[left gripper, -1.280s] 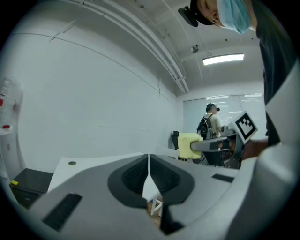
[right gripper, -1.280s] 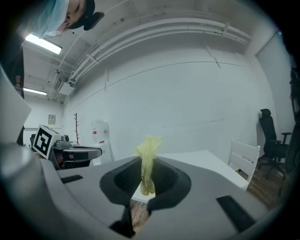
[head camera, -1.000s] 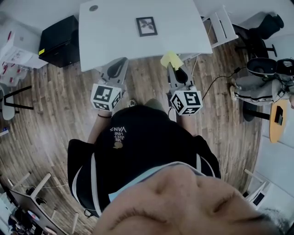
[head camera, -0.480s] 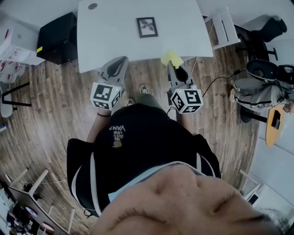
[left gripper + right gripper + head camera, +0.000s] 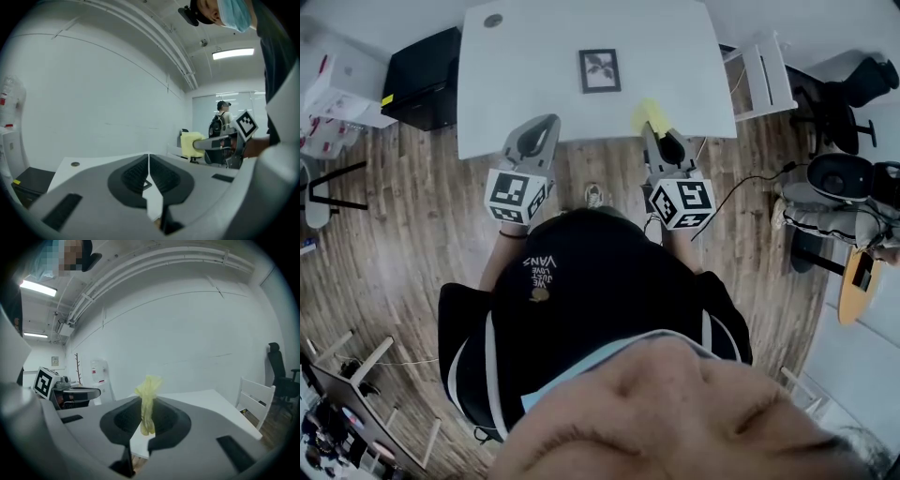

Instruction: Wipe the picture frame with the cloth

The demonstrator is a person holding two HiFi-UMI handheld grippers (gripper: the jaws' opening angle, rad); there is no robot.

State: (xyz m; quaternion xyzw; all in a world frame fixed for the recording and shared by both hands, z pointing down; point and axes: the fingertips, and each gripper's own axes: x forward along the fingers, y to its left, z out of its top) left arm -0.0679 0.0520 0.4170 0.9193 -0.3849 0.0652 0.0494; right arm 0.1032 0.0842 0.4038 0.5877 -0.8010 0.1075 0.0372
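Picture frame (image 5: 600,70) lies flat on the white table (image 5: 516,94), well ahead of both your tongs. Your right tongs (image 5: 146,420) pinch the yellow cloth (image 5: 148,394) at the table's near edge; your left tongs (image 5: 149,173) are pressed together, empty

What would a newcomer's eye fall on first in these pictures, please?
Most likely the yellow cloth, pinched in the shut jaws of the right gripper at the near edge of the white table. Then the small dark picture frame lying flat mid-table, and the left gripper, jaws together and empty, at that same edge.
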